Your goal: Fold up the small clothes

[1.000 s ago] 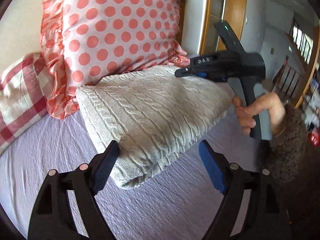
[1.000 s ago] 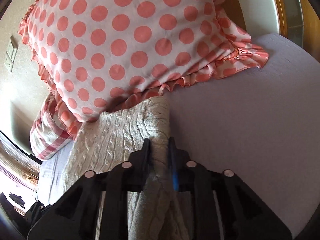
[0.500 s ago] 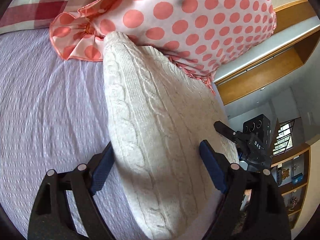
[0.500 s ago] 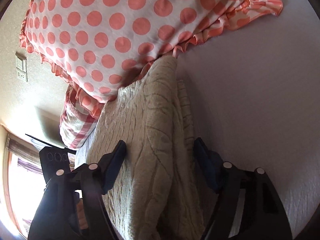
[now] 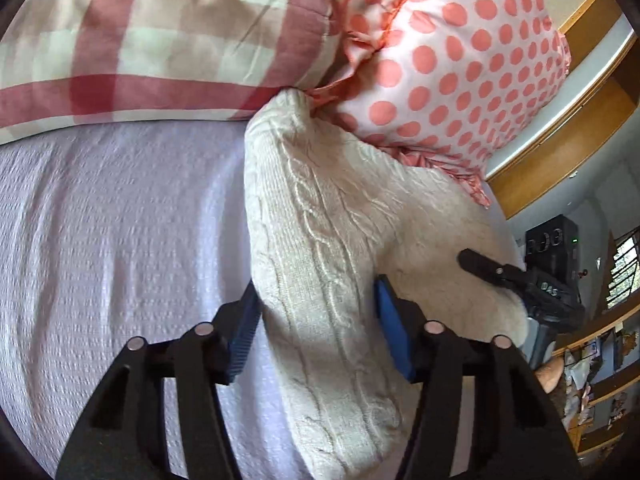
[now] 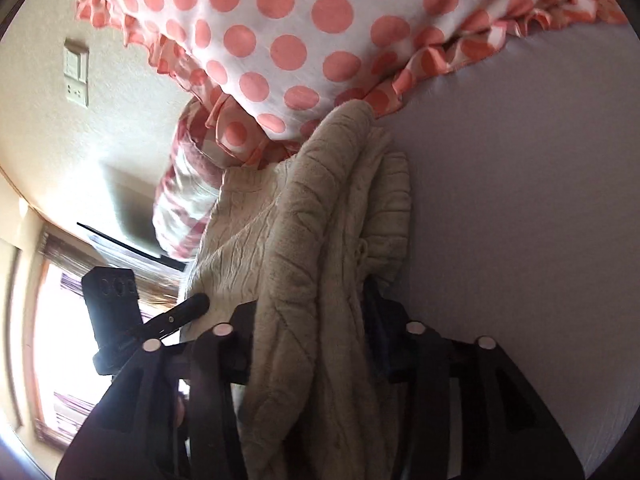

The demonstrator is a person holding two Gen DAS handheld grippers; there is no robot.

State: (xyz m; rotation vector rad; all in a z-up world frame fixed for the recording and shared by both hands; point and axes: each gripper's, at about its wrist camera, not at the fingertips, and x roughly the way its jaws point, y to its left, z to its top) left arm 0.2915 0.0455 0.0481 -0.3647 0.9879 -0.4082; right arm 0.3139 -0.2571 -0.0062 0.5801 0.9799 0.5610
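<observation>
A folded cream cable-knit sweater (image 5: 320, 248) lies on the lilac bedsheet (image 5: 120, 220), its far end against the pillows. My left gripper (image 5: 316, 336) is closed on the sweater's near edge, blue pads pressing both sides. My right gripper (image 6: 312, 332) is closed on the stacked layers of the sweater (image 6: 320, 220) at the other end. It shows in the left wrist view (image 5: 520, 280) at the sweater's right side. The left gripper shows in the right wrist view (image 6: 160, 320) at the lower left.
A pink polka-dot pillow (image 5: 460, 60) and a red checked pillow (image 5: 140, 40) lie behind the sweater. A wooden frame (image 5: 560, 140) and shelves (image 5: 600, 360) stand at the right. A wall switch (image 6: 77, 72) and a bright window (image 6: 60, 340) are at the left.
Both grippers have closed from wide open onto the sweater's two ends. The left gripper has swung closer and lower along the bundle.
</observation>
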